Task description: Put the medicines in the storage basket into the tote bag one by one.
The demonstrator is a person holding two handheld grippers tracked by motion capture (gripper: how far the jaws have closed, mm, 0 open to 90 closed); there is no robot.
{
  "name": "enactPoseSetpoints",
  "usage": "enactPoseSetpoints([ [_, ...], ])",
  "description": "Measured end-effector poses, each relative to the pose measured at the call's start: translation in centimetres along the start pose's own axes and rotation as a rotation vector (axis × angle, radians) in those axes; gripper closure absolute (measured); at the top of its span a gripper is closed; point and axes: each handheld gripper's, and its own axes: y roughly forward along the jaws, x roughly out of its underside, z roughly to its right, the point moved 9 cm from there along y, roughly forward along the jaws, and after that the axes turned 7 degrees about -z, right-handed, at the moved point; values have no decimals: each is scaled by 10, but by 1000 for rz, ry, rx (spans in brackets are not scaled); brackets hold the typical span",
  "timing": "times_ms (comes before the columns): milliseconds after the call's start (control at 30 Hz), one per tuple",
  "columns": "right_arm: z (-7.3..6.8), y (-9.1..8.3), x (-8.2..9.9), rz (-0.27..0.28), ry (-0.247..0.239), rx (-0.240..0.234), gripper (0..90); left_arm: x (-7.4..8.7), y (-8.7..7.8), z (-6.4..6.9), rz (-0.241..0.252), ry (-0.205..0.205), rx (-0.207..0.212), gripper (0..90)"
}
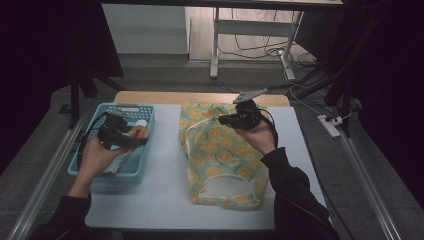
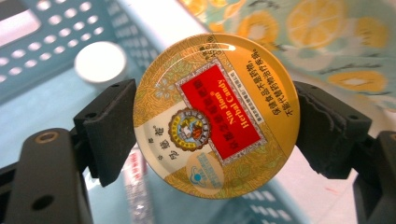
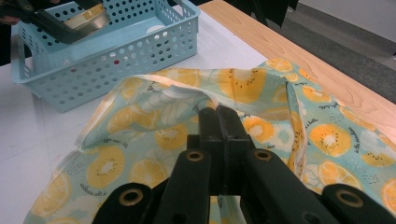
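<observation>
Gripping a round gold candy tin (image 2: 216,115) by its rim, the left claw (image 2: 216,121) presses one black pad on either side of it; the red label reading "Herbal Candy" faces the left gripper view. In the high view the left claw (image 1: 121,135) holds this tin (image 1: 138,132) above the light-blue perforated basket (image 1: 95,119), which stands on the left part of the bench (image 1: 160,165). A white round lid (image 2: 100,62) lies in the basket below the tin, and other contents there are too blurred to identify.

Further right, the right claw (image 3: 218,122) is closed, jaws together, pinching an edge of the fruit-print fabric bag (image 3: 154,135) and holding that edge raised off the bench. The high view places the right claw (image 1: 235,119) over the upper end of the bag (image 1: 220,160), which is spread flat across the middle of the bench with its white-edged handle cut-out toward the person. Basket and bag lie near each other, not touching.

Beyond the bench, a wooden edge (image 1: 200,97) is followed by grey floor with table legs and cables.
</observation>
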Motion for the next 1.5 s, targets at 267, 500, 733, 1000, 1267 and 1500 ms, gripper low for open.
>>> enactPoseSetpoints([
  [267, 1, 1, 0, 0, 2, 4, 900, -14, -4, 35, 21, 71, 63, 207],
  [500, 3, 3, 1, -5, 7, 6, 900, -27, -2, 64, 25, 127, 105, 207],
  [733, 3, 6, 0, -6, 10, 7, 900, -44, 8, 93, 19, 191, 144, 207],
  [1000, 4, 8, 0, -7, 9, 9, 900, -68, 27, 127, 12, 262, 190, 207],
  [1267, 6, 10, 0, -8, 12, 11, 900, -86, 53, 151, -7, 303, 218, 207],
  [1500, 8, 12, 0, -11, 15, 14, 900, -100, 78, 169, -19, 335, 238, 207],
])
